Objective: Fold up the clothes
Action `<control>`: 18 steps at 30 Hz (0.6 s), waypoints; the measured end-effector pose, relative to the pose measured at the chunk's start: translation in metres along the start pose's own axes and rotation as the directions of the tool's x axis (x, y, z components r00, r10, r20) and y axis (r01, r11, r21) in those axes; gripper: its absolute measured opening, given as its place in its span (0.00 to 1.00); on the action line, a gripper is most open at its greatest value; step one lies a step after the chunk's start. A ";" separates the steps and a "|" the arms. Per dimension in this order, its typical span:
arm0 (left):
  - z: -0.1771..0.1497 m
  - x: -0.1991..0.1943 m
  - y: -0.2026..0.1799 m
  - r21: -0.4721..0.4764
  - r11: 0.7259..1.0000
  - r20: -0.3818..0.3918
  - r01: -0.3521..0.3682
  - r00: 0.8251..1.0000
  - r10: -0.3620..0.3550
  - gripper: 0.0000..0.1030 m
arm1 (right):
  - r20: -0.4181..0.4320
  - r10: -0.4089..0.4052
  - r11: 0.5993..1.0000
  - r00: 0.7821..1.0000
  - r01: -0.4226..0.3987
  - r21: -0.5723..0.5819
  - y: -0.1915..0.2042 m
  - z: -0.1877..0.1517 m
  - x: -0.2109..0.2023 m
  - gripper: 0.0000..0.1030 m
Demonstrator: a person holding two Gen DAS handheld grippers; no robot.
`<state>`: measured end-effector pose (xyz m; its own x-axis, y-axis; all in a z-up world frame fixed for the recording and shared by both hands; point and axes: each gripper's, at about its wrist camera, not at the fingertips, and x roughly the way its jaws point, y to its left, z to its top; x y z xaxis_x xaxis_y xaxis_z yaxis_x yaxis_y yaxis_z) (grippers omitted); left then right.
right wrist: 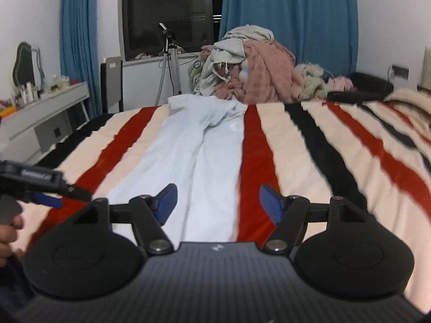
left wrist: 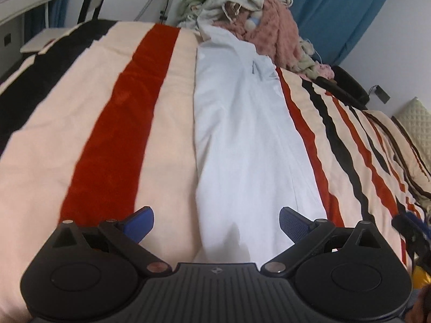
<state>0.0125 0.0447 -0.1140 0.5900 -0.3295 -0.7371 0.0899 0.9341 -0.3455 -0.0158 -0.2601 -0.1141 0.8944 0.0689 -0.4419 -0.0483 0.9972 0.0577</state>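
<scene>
A long pale blue garment (left wrist: 242, 134) (right wrist: 199, 156) lies flat on the striped bed blanket (left wrist: 80, 134) (right wrist: 309, 156), folded into a narrow strip that runs away from me. In the left wrist view my left gripper (left wrist: 216, 222) stands open over the strip's near end, with the cloth below the gap and its pads apart from it. My right gripper (right wrist: 218, 202) is open too, above the near end and the red stripe beside it, holding nothing. A hand (right wrist: 10, 231) shows at the left edge of the right wrist view.
A heap of unfolded clothes (left wrist: 256, 8) (right wrist: 250, 67), pink and cream, is piled at the bed's far end. A grey desk (right wrist: 40, 113), a chair (right wrist: 111, 80) and a tripod (right wrist: 171, 53) stand left of the bed. A black object (right wrist: 363, 88) lies far right.
</scene>
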 end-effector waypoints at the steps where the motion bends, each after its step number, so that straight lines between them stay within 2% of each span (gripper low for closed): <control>1: 0.000 0.001 0.000 0.002 1.000 0.002 -0.013 1.000 0.013 0.97 | -0.012 0.012 1.000 1.000 -0.012 0.016 -0.006 0.002 0.005 0.68; 7: -0.002 0.000 -0.006 0.044 0.997 0.032 -0.066 0.997 0.064 0.97 | -0.050 -0.023 0.992 0.999 0.029 0.124 -0.023 -0.010 0.021 0.68; 11: -0.002 0.002 -0.012 0.061 0.997 0.020 -0.054 0.998 0.053 0.97 | -0.062 0.004 0.984 0.998 0.007 0.179 -0.027 -0.014 0.024 0.68; 13: -0.002 0.007 -0.012 0.050 0.998 -0.007 -0.041 0.999 0.041 0.97 | -0.095 0.058 0.973 0.994 -0.035 0.227 -0.032 -0.017 0.030 0.68; 15: -0.001 0.020 -0.011 0.014 1.000 -0.076 -0.011 0.997 0.012 0.97 | -0.142 0.143 0.945 0.980 -0.093 0.314 -0.040 -0.022 0.040 0.68; 18: -0.005 0.045 -0.009 -0.033 0.999 -0.199 0.013 0.980 -0.020 0.94 | -0.235 0.268 0.872 0.934 -0.132 0.471 -0.054 -0.034 0.063 0.68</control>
<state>0.0344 0.0210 -0.1474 0.4170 -0.3686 -0.8308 0.0712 0.9245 -0.3745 0.0283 -0.3086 -0.1751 0.7179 0.3392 -0.6080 0.0491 0.8465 0.5302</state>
